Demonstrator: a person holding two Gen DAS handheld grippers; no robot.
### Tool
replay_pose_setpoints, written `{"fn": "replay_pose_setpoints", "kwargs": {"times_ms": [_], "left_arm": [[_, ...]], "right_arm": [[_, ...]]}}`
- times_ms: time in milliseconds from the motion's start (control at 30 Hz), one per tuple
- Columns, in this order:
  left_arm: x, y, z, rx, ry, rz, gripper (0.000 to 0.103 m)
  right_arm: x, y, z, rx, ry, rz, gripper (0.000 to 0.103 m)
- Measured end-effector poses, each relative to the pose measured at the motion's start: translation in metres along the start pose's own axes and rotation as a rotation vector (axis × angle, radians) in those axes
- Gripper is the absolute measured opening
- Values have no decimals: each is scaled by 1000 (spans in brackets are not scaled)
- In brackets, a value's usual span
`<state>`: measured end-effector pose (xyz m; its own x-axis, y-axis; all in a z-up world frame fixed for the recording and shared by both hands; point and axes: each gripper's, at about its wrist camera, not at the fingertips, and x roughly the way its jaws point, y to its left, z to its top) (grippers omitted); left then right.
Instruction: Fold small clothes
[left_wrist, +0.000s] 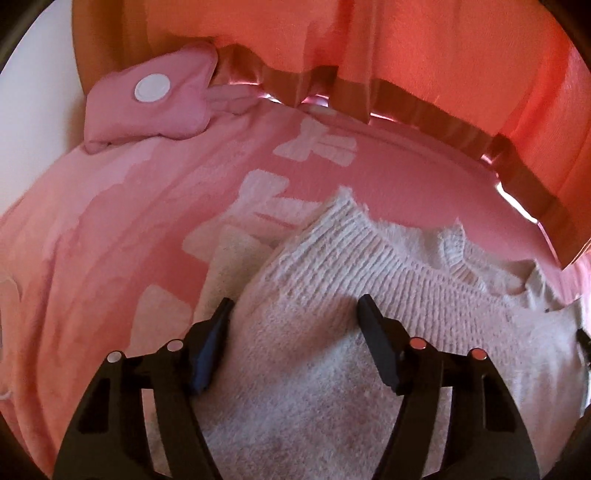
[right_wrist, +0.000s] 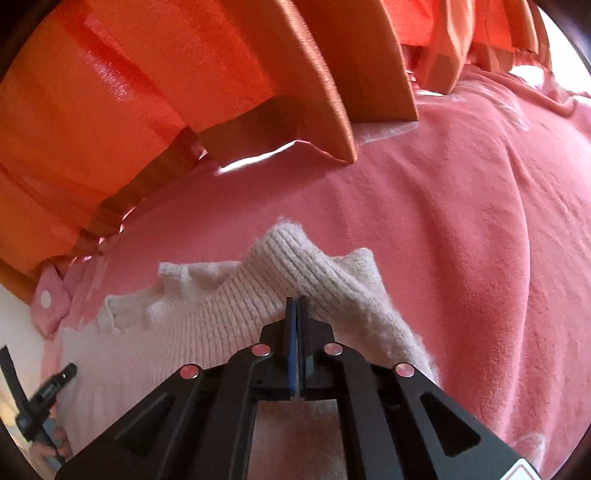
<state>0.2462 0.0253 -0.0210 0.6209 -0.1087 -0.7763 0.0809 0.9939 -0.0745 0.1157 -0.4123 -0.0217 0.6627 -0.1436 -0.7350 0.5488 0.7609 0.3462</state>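
Cream knit sweater (left_wrist: 332, 295) lies on a pink fleece blanket (left_wrist: 110, 240) with pale bow shapes, spread over what looks like a bed. In the left wrist view the left gripper (left_wrist: 295, 314) hangs over the sweater at 6 o'clock, jaws standing wide, fuzzy knit between them but pads not pressing it. The sweater's lower part is cut off by the frame edge and hidden under the gripper frame; its right side runs out at 3 o'clock. A ribbed sleeve or hem folds across toward 12 o'clock; which it is, hard to tell. In the right wrist view the right gripper (right_wrist: 297, 314) is closed tight, blue pads together; tips sit against the ribbed fold of the sweater (right_wrist: 221, 295), but whether fabric is pinched between them cannot be made out. At 8 o'clock there, the other gripper's tip and some fingers (right_wrist: 55, 443) show, blurred and cut off. Orange curtains (right_wrist: 129, 92) hang at 11 o'clock, hems on the blanket. A pink pillow (left_wrist: 147, 103) with a white round patch sits at 10 o'clock in the left view. No readable writing; a sticker at the right view's bottom edge is cut off.
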Motion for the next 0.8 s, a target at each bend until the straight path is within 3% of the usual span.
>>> {"fn": "replay_pose_setpoints", "kwargs": {"times_ms": [533, 567, 600, 667, 800], "left_arm": [[2, 0, 2, 8, 13, -7, 66], [2, 1, 2, -4, 13, -28, 61], [1, 3, 3, -16, 10, -62, 39], [-4, 9, 9, -51, 7, -154, 13], [-27, 20, 23, -127, -73, -300, 10]], "right_arm": [[13, -2, -1, 12, 21, -11, 2], [13, -2, -1, 9, 20, -8, 2], [11, 0, 1, 3, 13, 3, 1], [-1, 3, 4, 9, -38, 58, 1], [-47, 17, 17, -2, -216, 201, 1]]}}
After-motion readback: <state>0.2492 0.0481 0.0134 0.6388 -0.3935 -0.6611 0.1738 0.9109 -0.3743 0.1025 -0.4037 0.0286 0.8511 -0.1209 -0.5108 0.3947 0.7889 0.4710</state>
